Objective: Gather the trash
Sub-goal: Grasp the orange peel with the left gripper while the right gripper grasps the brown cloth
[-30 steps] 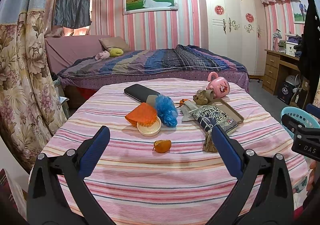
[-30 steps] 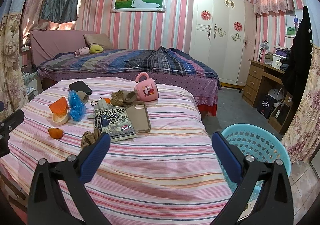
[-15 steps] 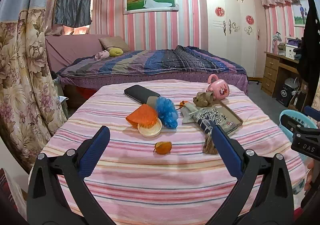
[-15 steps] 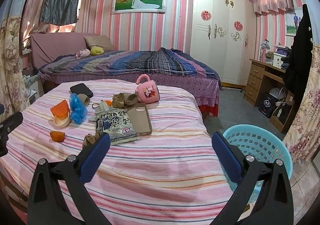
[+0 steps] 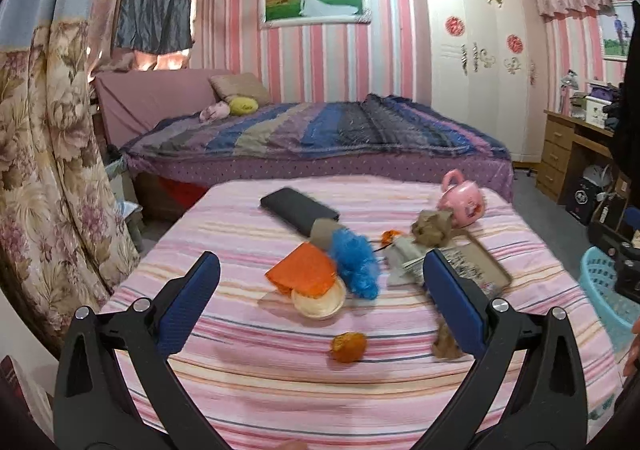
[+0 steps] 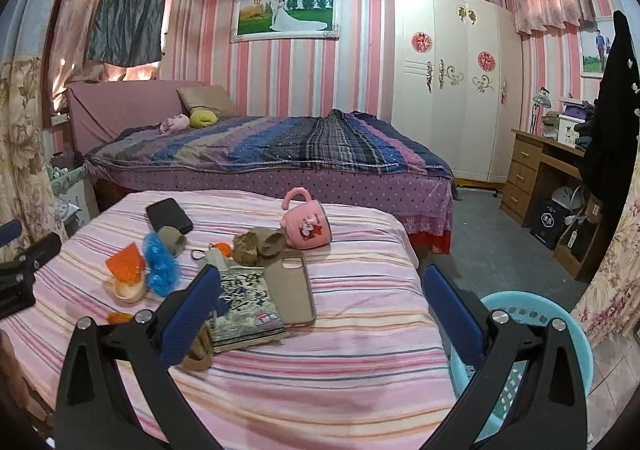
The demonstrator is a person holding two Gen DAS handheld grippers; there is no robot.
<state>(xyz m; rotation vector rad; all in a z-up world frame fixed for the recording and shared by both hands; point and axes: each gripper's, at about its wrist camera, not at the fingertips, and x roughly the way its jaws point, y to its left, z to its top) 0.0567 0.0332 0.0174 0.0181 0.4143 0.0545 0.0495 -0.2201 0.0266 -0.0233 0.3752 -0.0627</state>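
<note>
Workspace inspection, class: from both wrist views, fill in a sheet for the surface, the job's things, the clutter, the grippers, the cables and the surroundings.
Surface: striped bedspread, pink, lies flat.
Job's things: small orange peel nearest the left gripper; orange peel resting on a pale peel cup; crumpled blue wrapper; snack packet; brown scrap; blue basket on the floor beside the bed.
Clutter: pink mug on its side; phone case; black wallet.
Grippers: left gripper and right gripper both open, empty.
Cables: nothing seen.
Surroundings: second bed, wardrobe, desk.
</note>
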